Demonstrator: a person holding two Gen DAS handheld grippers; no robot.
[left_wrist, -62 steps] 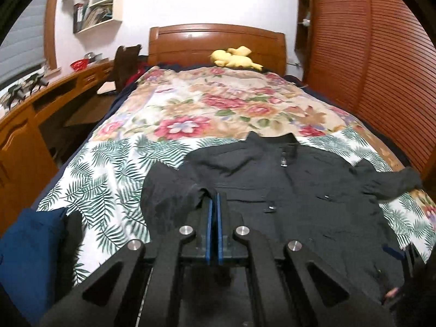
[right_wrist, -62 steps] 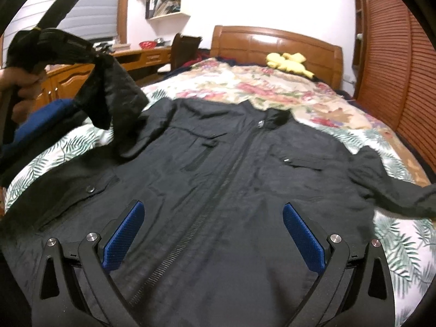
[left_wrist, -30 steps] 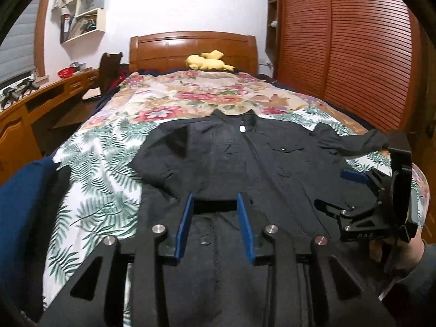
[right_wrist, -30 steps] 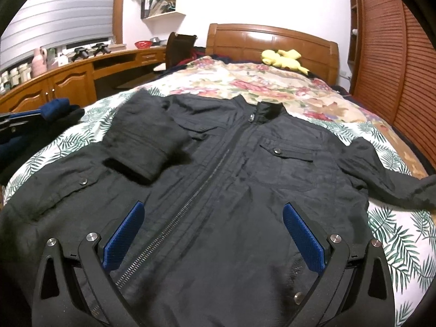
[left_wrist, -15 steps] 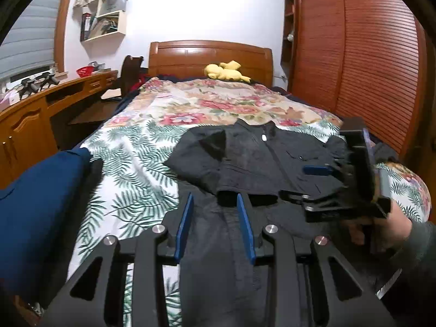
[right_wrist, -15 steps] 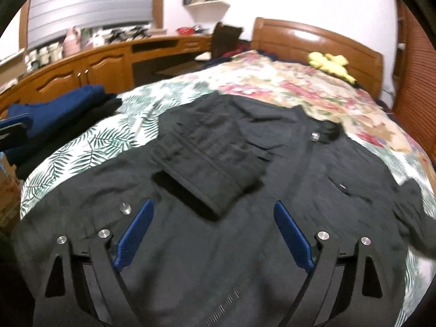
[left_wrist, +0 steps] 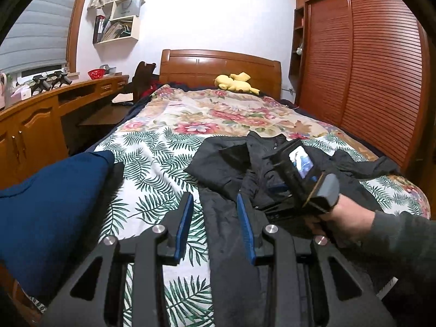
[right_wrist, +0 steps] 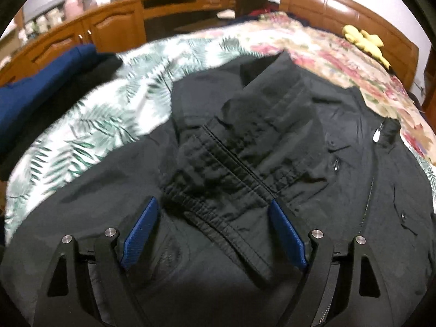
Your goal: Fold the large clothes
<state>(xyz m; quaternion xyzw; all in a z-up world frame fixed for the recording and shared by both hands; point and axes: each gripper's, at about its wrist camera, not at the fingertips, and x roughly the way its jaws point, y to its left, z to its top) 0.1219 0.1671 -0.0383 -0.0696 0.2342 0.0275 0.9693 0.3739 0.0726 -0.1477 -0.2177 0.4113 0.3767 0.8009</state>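
Left wrist view: jacket [left_wrist: 231,169] lies front-up on bed [left_wrist: 152,163], one sleeve [right_wrist: 245,147] folded across its chest.
Left gripper [left_wrist: 215,227]: pads partly apart — nothing between, over jacket's edge.
Right gripper [right_wrist: 212,231]: jaws wide, just been closing — sleeve cuff between them, pads not pressing.
Right hand [left_wrist: 343,218]: grips its handle.

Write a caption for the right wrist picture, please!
Open right gripper closing in over the folded-in sleeve cuff of a black jacket.
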